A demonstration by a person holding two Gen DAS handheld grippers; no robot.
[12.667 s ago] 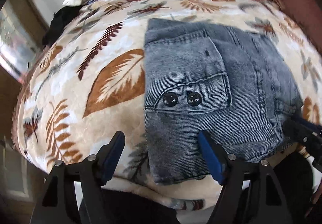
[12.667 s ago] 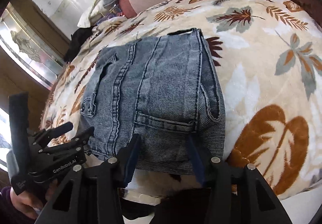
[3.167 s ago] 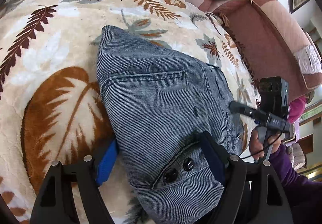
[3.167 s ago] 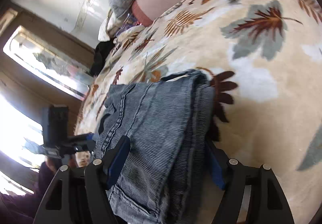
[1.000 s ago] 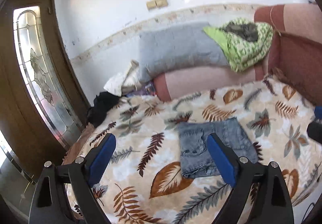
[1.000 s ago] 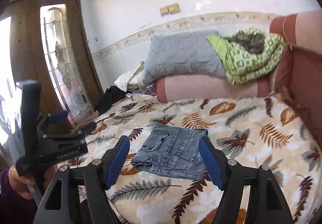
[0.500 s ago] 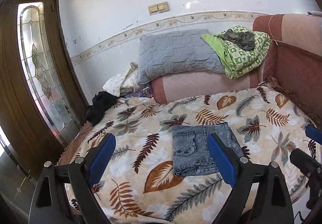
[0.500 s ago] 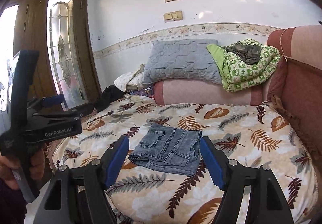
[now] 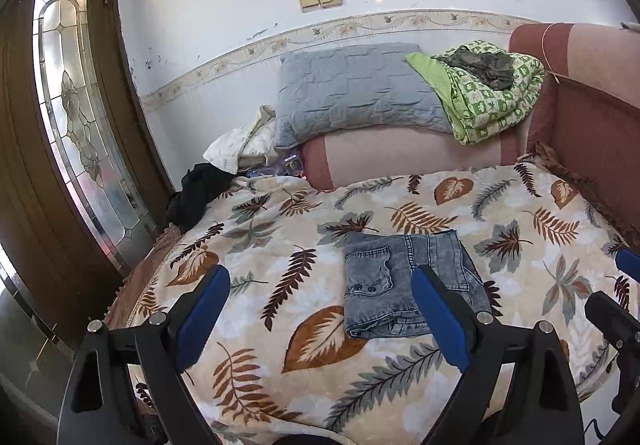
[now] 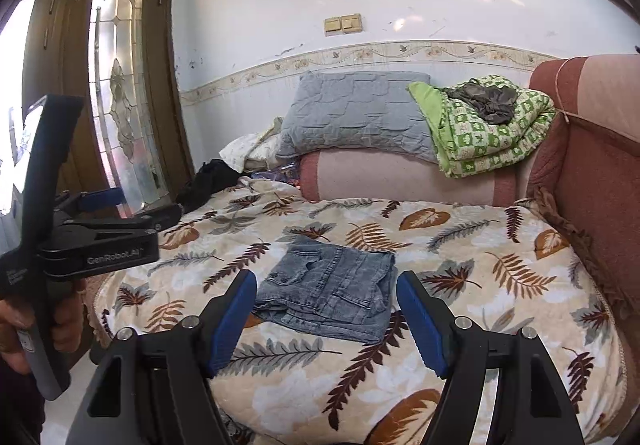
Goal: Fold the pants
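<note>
On the leaf-print blanket (image 9: 280,345), folded pants (image 9: 404,285), waistband nearest, both tongs wide, empty.

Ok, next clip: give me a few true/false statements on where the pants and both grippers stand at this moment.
1. The pants lie folded on the leaf-print blanket. True.
2. The right gripper is shut on the pants. False: it is open, held clear of the bed, with nothing between its fingers.
3. The left gripper is open and empty. True.
4. The green quilt lies on top of the pants. False: it sits up on the sofa back, beside the grey pillow.
5. The pants hang off the blanket's edge. False: blanket shows on every side of them.
</note>
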